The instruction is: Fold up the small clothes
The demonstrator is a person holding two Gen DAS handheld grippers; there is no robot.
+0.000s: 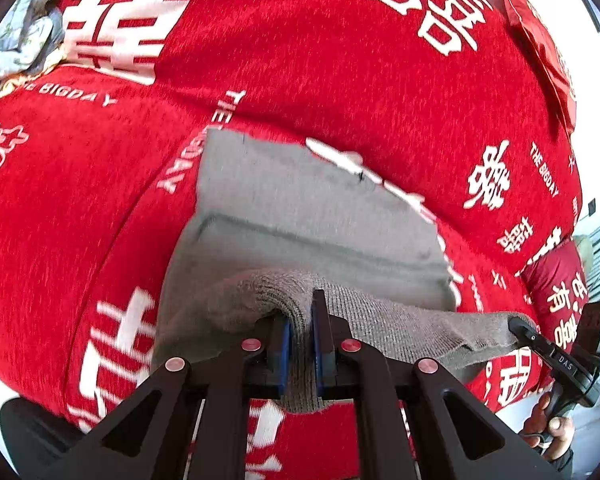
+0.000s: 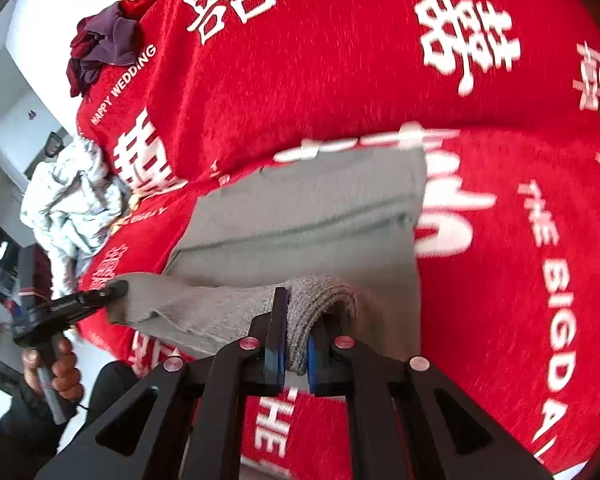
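Both hand-held grippers, L (image 1: 300,340) & R (image 2: 296,344), clamp grey garment (image 1: 300,208) edge.

left tongs (image 1: 300,320) — clamped on cloth | right tongs (image 2: 298,320) — clamped on cloth

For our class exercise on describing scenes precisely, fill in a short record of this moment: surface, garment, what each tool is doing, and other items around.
surface: red bedspread with white lettering
garment: grey knitted garment, far part flat on the bedspread, near edge lifted
left tool: shut on the garment's ribbed edge
right tool: shut on the same edge, further along
other items: purple and maroon clothes pile; pale crumpled cloth
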